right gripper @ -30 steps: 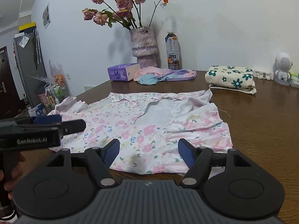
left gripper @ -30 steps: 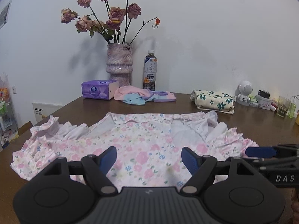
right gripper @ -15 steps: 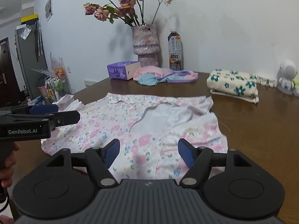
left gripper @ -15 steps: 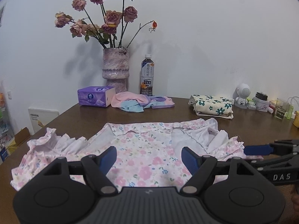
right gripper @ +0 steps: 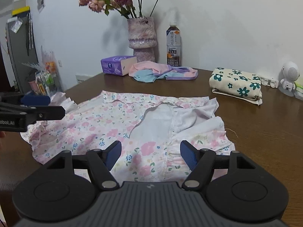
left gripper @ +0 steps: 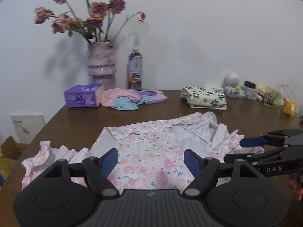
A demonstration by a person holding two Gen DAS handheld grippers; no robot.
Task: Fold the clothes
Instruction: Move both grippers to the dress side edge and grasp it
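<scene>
A pink floral garment (left gripper: 149, 151) (right gripper: 117, 124) lies spread on the brown table, ruffled sleeves out to both sides and its white lining showing near the collar. My left gripper (left gripper: 151, 159) hovers open over the garment's near middle, nothing between its fingers. My right gripper (right gripper: 150, 154) is open too, above the near hem toward the right side. Each gripper shows in the other's view: the right one (left gripper: 269, 149) beside the right sleeve, the left one (right gripper: 34, 107) over the left sleeve.
At the back stand a vase of dried roses (left gripper: 101, 64), a drink bottle (left gripper: 135, 70), a purple tissue box (left gripper: 83, 95), a crumpled pink-blue cloth (left gripper: 130, 99) and a folded cream floral cloth (right gripper: 236, 85). Small items (left gripper: 251, 92) crowd the far right. The table's left edge (left gripper: 37, 134) is near.
Both grippers have drawn back and risen slightly, staying open; the garment looks smaller and farther in the left view. The garment itself has not moved.
</scene>
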